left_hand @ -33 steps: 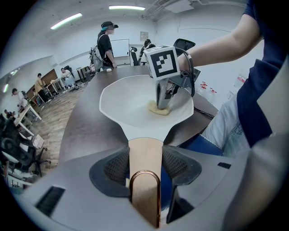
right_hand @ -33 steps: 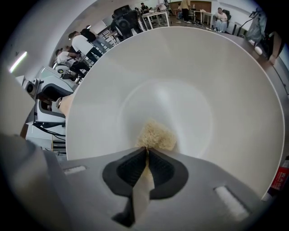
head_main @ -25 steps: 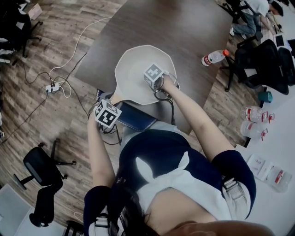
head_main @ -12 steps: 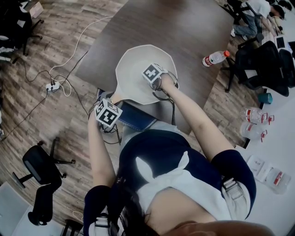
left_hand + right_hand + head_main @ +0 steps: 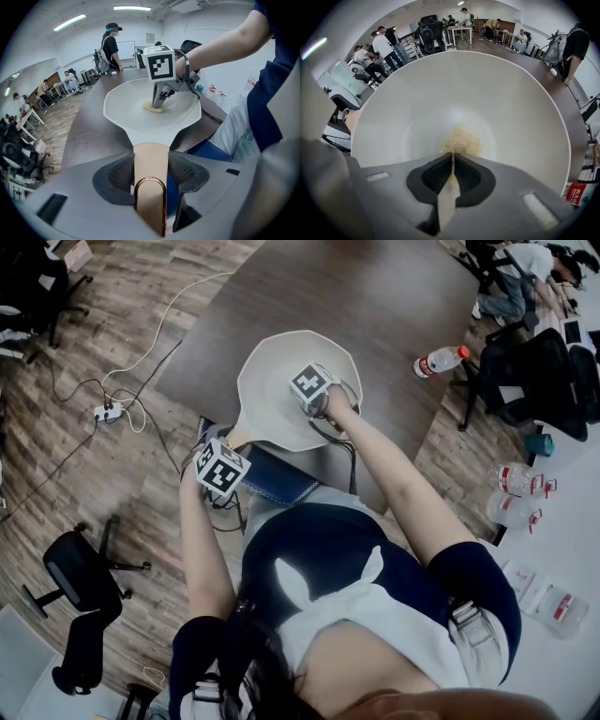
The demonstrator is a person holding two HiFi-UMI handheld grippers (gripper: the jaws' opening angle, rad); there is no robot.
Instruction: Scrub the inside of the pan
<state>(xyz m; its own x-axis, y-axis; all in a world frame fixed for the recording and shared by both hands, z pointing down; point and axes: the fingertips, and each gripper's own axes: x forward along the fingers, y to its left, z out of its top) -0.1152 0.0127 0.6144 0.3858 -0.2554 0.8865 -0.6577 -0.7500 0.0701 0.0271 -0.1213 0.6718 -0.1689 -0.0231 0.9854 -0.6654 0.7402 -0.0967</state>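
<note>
A white pan (image 5: 272,395) with a tan handle (image 5: 151,161) rests on the dark table's near edge. My left gripper (image 5: 228,448) is shut on that handle, and in the left gripper view both pads (image 5: 123,174) press its sides. My right gripper (image 5: 317,407) reaches down into the pan's bowl (image 5: 464,93), shut on a tan fibrous scrub pad (image 5: 461,140). The pad lies against the pan's bottom. From the left gripper view the right gripper (image 5: 159,97) stands nearly upright over the scrub pad (image 5: 153,107).
The dark brown table (image 5: 375,306) stretches away behind the pan, and a plastic bottle (image 5: 436,358) lies at its right edge. A blue seat (image 5: 277,479) sits under the handle. On the floor at the left are cables, a power strip (image 5: 106,414) and an office chair (image 5: 80,577).
The right gripper with the scrub pad has shifted a little farther across the pan's bottom, away from me. The left gripper keeps its hold on the handle.
</note>
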